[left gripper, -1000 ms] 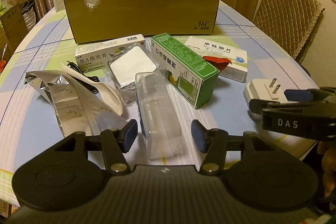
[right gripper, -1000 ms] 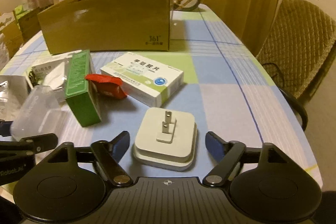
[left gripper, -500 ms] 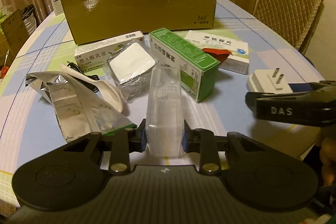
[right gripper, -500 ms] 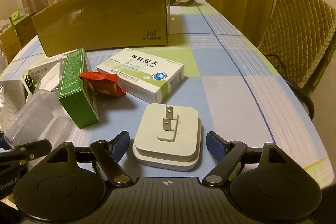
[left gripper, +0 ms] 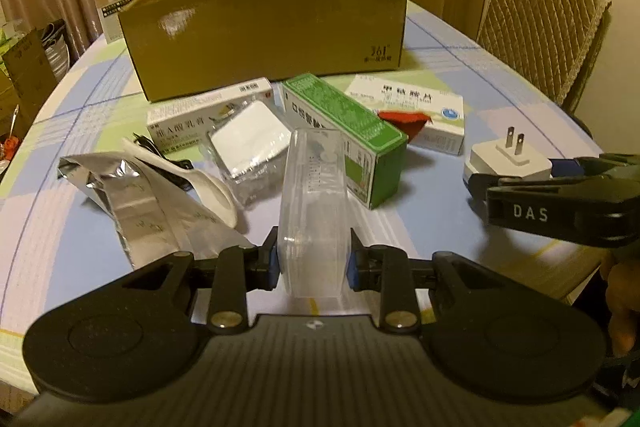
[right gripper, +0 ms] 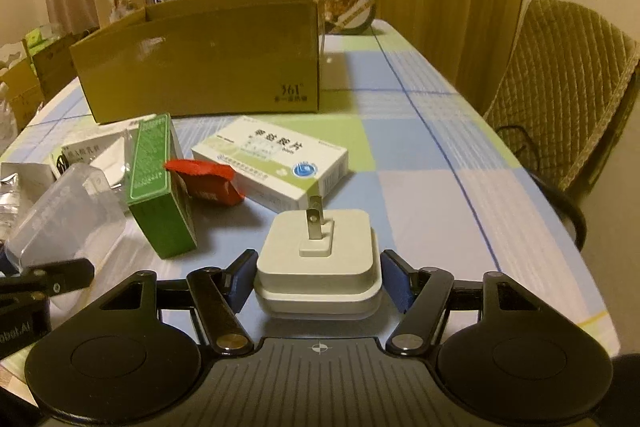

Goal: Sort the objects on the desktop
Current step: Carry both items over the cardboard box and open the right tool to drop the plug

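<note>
My left gripper (left gripper: 312,263) is shut on a clear plastic case (left gripper: 314,195), whose far end tilts up over the table. A white plug adapter (right gripper: 288,239) lies prongs-up between the fingers of my right gripper (right gripper: 320,275); its jaws are closing, and the blue pads (right gripper: 244,275) meet the adapter's two sides. In the left wrist view the right gripper (left gripper: 516,175) shows at the right, around the same adapter (left gripper: 508,163). An open brown cardboard box (left gripper: 260,27) stands at the back of the table.
Between the grippers and the box lie a green carton (left gripper: 344,123), a white medicine box (left gripper: 404,103) with a red packet (left gripper: 404,119) on it, an ointment box (left gripper: 200,115), a clear packet (left gripper: 248,139), a white spoon (left gripper: 208,187) and a foil pouch (left gripper: 132,195). A quilted chair (right gripper: 560,99) stands on the right.
The left jaws came together on the clear case and tipped its far end up off the table. The right jaws narrowed onto the plug adapter's sides.
</note>
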### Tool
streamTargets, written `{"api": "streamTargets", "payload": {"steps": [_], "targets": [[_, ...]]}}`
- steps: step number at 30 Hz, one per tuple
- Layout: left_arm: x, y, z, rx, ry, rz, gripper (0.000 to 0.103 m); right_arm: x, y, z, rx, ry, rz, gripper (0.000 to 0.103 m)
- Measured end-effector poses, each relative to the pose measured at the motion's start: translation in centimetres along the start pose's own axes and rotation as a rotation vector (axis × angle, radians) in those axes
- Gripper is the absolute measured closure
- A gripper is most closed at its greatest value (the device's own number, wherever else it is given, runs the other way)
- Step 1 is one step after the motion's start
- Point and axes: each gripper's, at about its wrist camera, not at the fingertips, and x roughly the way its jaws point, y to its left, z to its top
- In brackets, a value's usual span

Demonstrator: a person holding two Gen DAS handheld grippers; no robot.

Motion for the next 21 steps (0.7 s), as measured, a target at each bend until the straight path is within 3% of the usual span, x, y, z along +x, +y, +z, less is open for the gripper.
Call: {"api": "streamTargets", "payload": {"steps": [10,16,21], "targets": [[-1.8,1.1,1.4,-0.028,-0.045,0.006,0.077,-2.2,1.0,3.1,-0.010,-0.091,0.041,0.040],[-2.0,2.4,4.1,-0.032,-0.087,0.015,0.078,-1.9,2.6,8.9,-0.047,-0.187,0.091,0.040],[-1.5,4.4,8.6,-0.025,-0.151,0.037,0.077,-0.3,3.5,14.5,-0.060,-0.255,0.116,0.040]]}}
